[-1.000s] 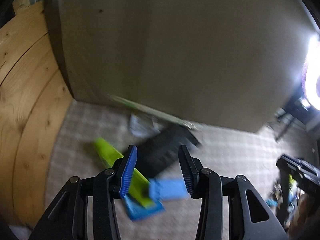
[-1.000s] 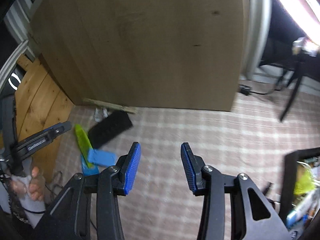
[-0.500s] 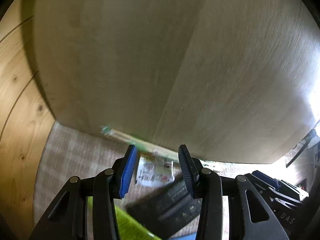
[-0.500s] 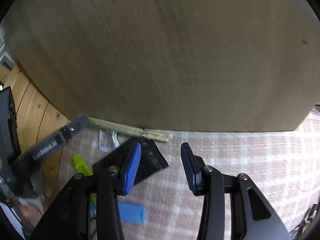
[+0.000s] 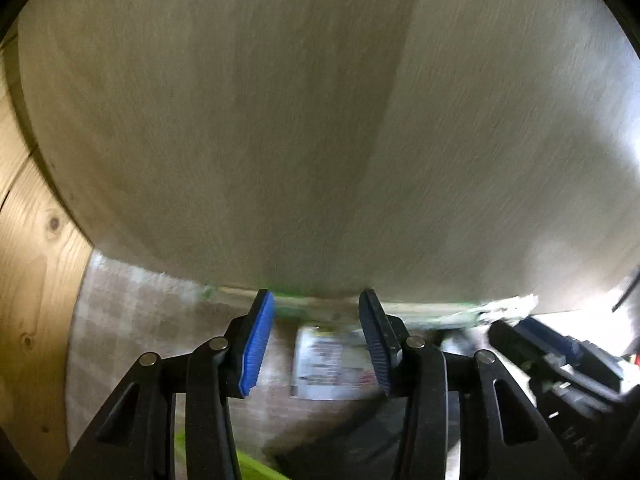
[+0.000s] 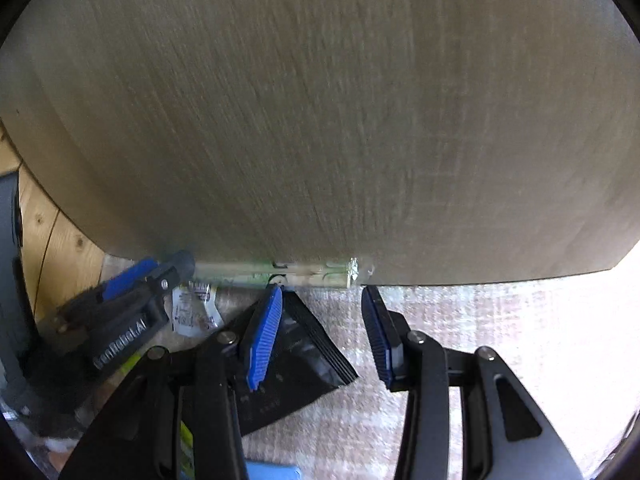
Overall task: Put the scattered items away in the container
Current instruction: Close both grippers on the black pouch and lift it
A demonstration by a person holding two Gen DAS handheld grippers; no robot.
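A wooden panel (image 6: 320, 120) is filling the far view, standing on a checked rug (image 6: 480, 340). Along its foot a long wrapped stick (image 6: 280, 274) is lying, with a black pouch (image 6: 296, 364) and a small sachet (image 5: 332, 360) just nearer. The left gripper (image 5: 316, 340) is opening over the sachet, nothing between its jaws; the right gripper (image 6: 322, 336) is gaping empty by the pouch. Lowering squarely should help. No container is showing.

A long wrapped stick (image 6: 276, 274) lies on the carpet (image 6: 440, 312) along the foot of a wooden panel (image 6: 320, 120). Just before it lie a small packet (image 6: 192, 310) at left and a flat pouch (image 6: 296, 360) to its right.
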